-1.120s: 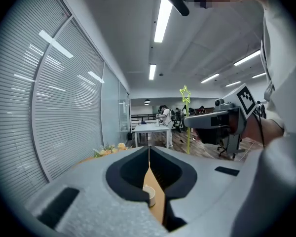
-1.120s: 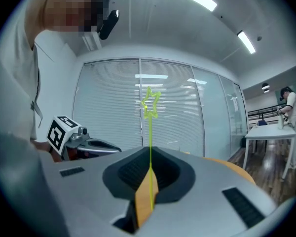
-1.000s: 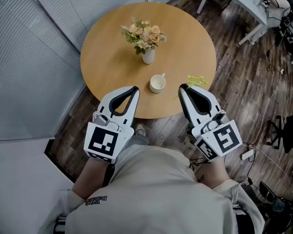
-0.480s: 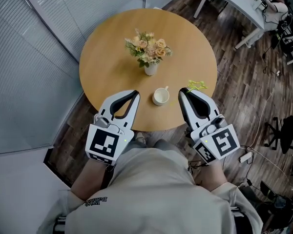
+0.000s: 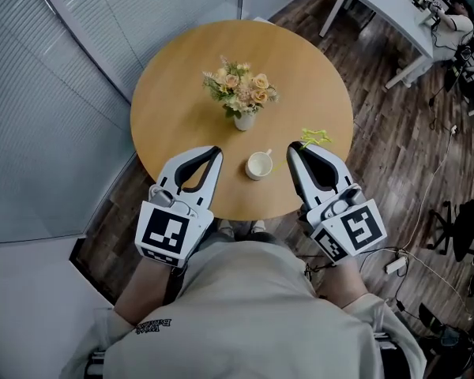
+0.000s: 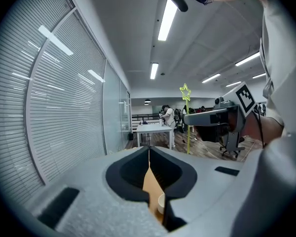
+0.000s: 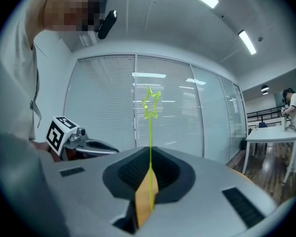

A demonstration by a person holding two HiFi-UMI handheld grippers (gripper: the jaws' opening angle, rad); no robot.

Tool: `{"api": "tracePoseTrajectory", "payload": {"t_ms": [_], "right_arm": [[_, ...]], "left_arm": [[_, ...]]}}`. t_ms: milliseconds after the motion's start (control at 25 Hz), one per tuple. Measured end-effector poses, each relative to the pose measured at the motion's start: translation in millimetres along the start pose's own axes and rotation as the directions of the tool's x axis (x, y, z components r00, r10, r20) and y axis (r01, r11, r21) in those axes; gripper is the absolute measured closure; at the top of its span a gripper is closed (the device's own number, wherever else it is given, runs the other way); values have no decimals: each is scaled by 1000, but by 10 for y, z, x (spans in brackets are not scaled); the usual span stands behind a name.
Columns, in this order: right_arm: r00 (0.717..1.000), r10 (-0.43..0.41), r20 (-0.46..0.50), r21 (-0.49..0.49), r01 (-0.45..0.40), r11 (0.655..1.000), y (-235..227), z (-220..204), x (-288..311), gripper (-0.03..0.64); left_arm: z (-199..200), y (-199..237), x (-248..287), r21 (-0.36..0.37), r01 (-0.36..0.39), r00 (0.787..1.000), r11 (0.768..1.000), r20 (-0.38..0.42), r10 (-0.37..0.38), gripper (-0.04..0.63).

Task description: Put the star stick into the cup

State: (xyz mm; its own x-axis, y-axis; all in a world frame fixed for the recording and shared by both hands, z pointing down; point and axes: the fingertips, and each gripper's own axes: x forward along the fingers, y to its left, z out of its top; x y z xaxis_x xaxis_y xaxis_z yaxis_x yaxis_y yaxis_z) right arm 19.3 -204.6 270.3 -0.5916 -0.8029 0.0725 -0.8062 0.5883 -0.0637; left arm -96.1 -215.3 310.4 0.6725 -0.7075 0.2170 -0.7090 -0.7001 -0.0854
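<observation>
Right gripper (image 5: 296,148): clenched on the star stick's thin stem. Its own view shows the two jaws pressed together, with the green stem running up out of the seam.

Star stick (image 5: 316,138): upright in that grip, star end uppermost. It is over the table's near-right edge and touches nothing else.

Cup (image 5: 258,165): a small white cup standing upright, mouth up and empty as far as I can see. It sits close to the near edge of the table (image 5: 174,93), just in front of the flower vase (image 5: 242,121) at the middle.

Left gripper (image 5: 215,151): jaws closed with nothing between them. Only a sliver of tabletop and the cup's rim shows through the gap in its own view.

What moved: a second ago the cup stood just ahead of both jaw tips. Both grippers have since come forward over the near edge, so the cup now lies between them, and the right jaw tips have drawn a little closer to it. The cup and vase look undisturbed on the tabletop.

Meaning for the task: I'd say the pickup is done and this is the carry. The stick's lower end is still off to the cup's right, so it needs a short move leftward, then a lowering into the mouth.

Risk: the stem is slim and the cup light, so a sideways nudge could tip it.
</observation>
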Motion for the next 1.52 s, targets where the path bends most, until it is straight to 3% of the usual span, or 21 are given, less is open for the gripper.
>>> {"api": "tracePoseTrajectory", "payload": {"t_ms": [680,800,1320,1520], "right_arm": [[999,48,-22,34,-47,998,-350,-136,80,583],[998,56,-31,46,-54,997,-390,-232,177,583],[992,70,-103,97,-60,993,-482,-939,589,583],[991,35,-127,37,-30,999,-562,-1322,724,583]], "left_arm": [[191,-42,333,-23,-60,998,998,5,60,572],[88,-36,418,-1,-51,999,999,-6,51,572],[-480,-107,636,-65,-25,995,998,-99,18,572],[-708,-124,757,-82,-7,992,997,-126,-4,572]]}}
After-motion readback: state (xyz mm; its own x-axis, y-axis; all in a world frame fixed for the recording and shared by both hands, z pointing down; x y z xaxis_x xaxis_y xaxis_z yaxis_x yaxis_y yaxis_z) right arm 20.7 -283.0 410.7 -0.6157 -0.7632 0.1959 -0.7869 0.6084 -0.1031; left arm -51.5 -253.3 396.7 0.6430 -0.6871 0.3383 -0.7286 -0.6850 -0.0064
